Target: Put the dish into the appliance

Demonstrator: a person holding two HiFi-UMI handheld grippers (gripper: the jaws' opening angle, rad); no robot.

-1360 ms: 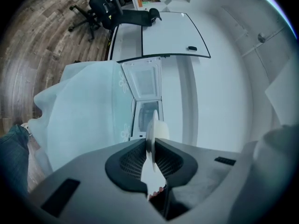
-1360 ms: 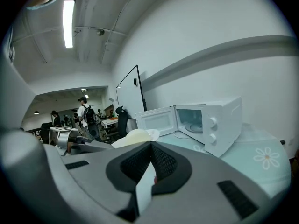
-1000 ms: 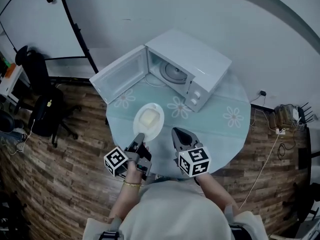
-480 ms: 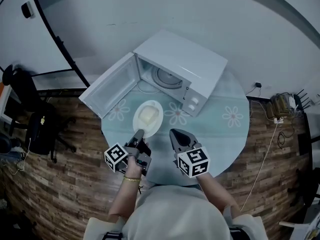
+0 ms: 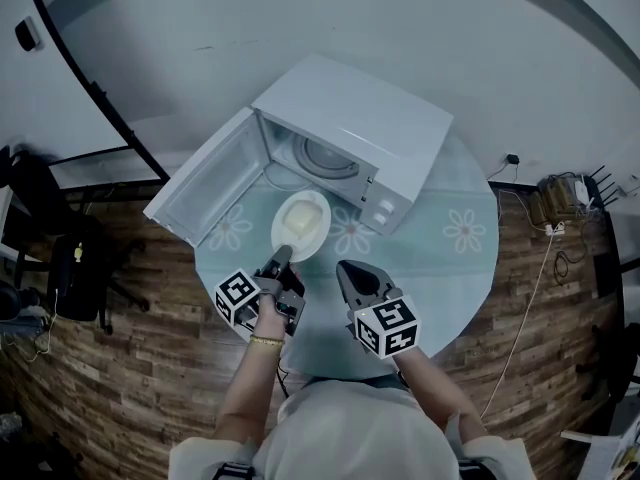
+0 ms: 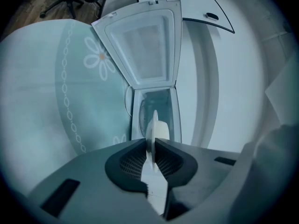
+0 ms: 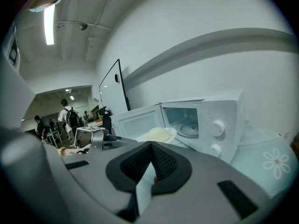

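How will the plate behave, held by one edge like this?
Probably stiff: the plate juts out flat though the left gripper pinches only its near rim. It may tip forward, its weight lying beyond the fingers. The pale food could slide if tilted.

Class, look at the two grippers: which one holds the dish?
The left gripper, its jaws clamped on the rim of the dish; the right gripper is shut on nothing.

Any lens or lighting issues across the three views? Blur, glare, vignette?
Head view: heavy fisheye, the round table and floor bow, lighting even, microwave sharp. Left gripper view: dark corner vignette, slightly soft throughout, plate edge-on but legible. Right gripper view: ceiling light blown out top left, vignette too.
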